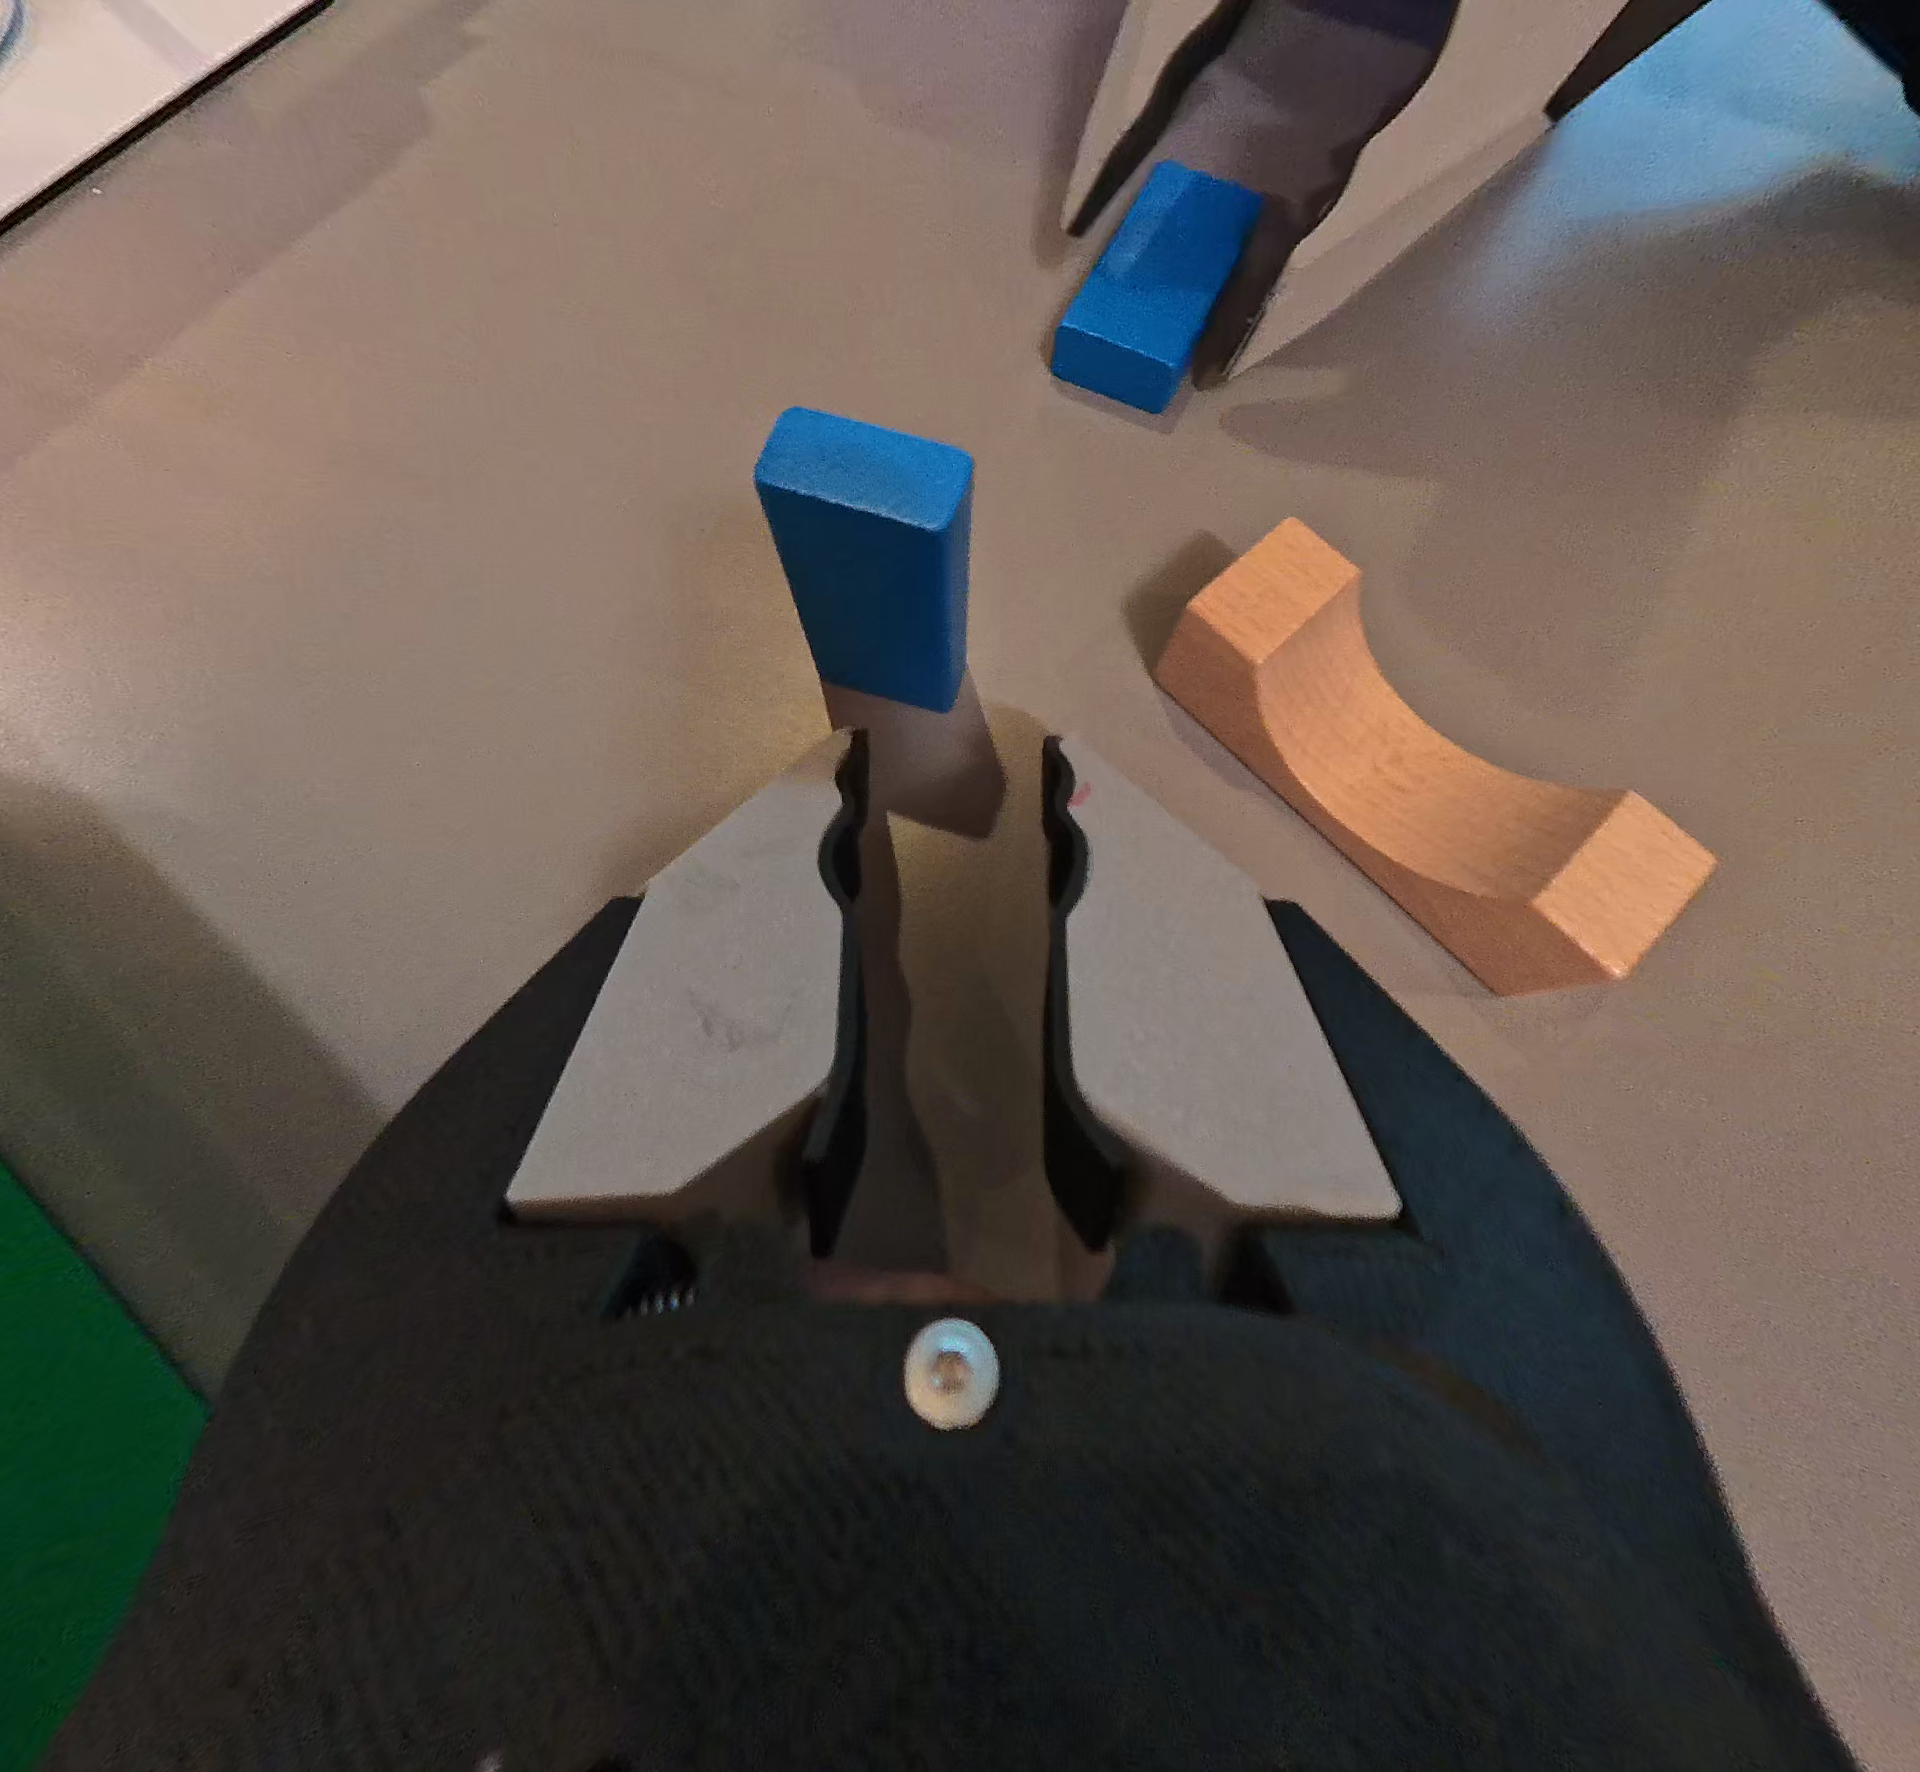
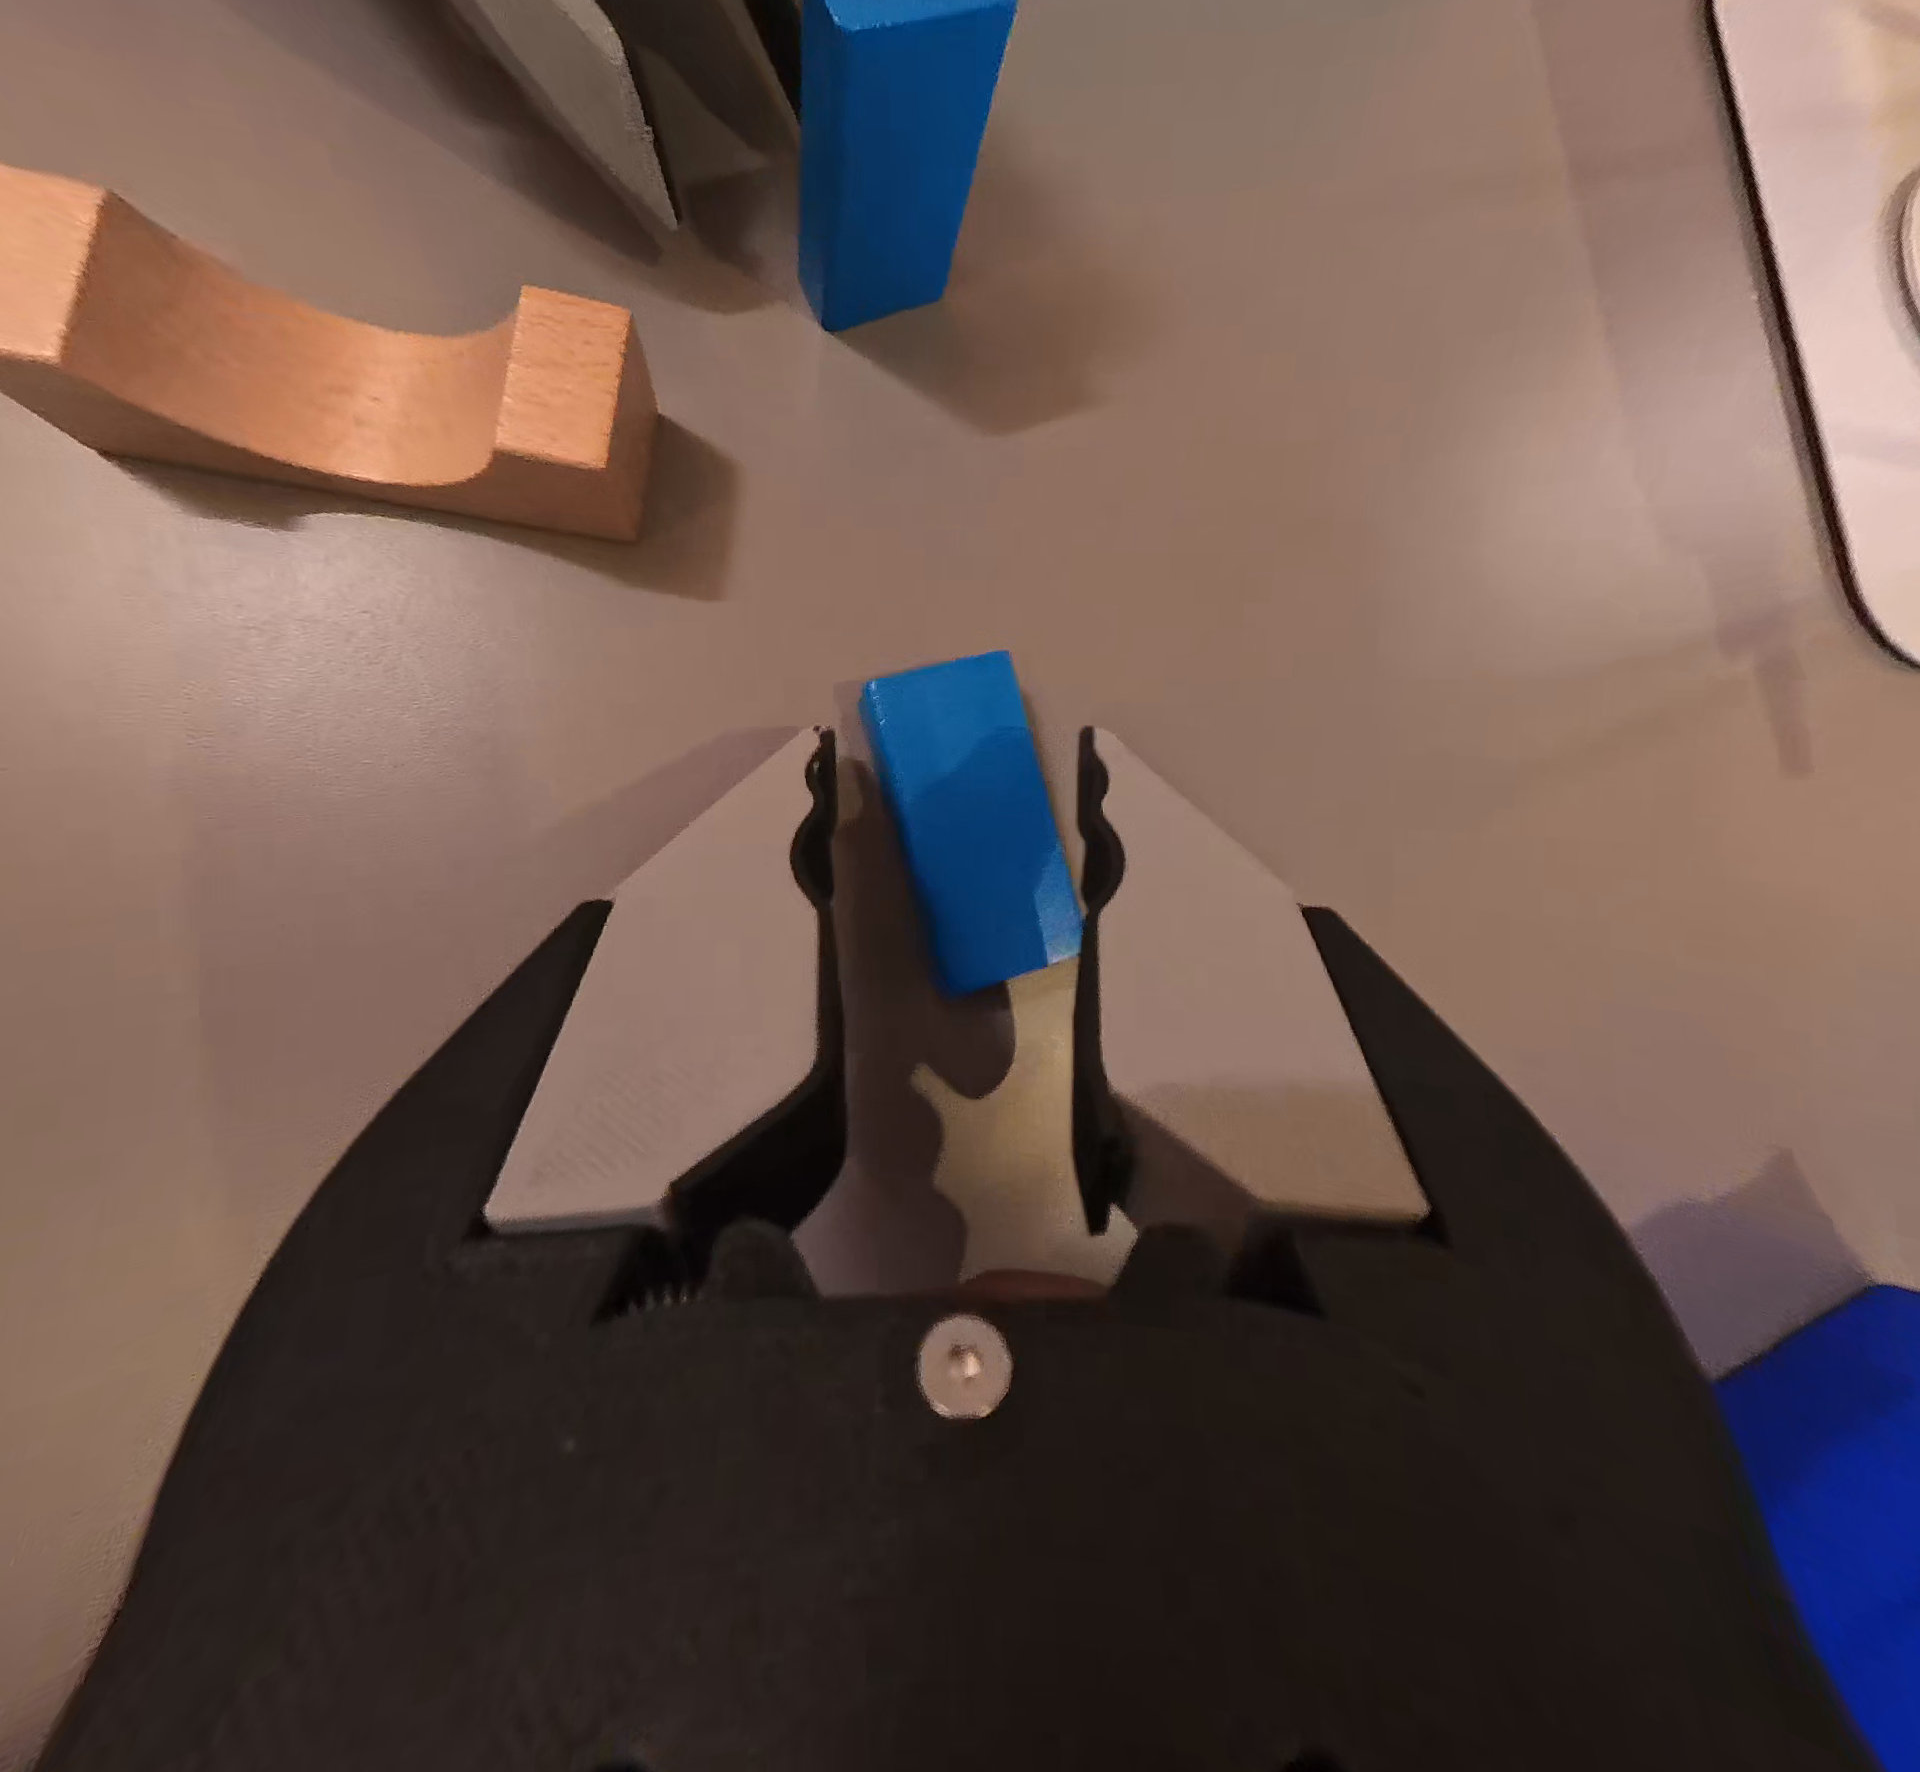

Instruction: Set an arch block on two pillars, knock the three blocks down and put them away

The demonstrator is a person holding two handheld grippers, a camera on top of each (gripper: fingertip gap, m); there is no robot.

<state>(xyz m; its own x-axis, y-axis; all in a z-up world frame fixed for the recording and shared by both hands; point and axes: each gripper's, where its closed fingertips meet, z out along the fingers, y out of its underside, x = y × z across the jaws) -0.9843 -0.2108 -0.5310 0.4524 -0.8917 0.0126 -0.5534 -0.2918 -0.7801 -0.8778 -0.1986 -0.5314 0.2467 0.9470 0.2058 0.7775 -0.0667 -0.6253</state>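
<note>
Lying betw. right gripper (image 2: 951, 735) fingers: blue block (image 2: 966, 818)

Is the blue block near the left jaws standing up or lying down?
Standing up. The blue block stands on its small end on the table, casting a shadow. The other blue block lies flat.

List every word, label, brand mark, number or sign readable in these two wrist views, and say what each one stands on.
None: no writing can be read in either view.
The two blue blocks and the wooden arch block are bare.
Both grippers show no lettering; the left one bears only a tiny pink mark, no character.
The light tray at the table's edge shows no print.
</note>
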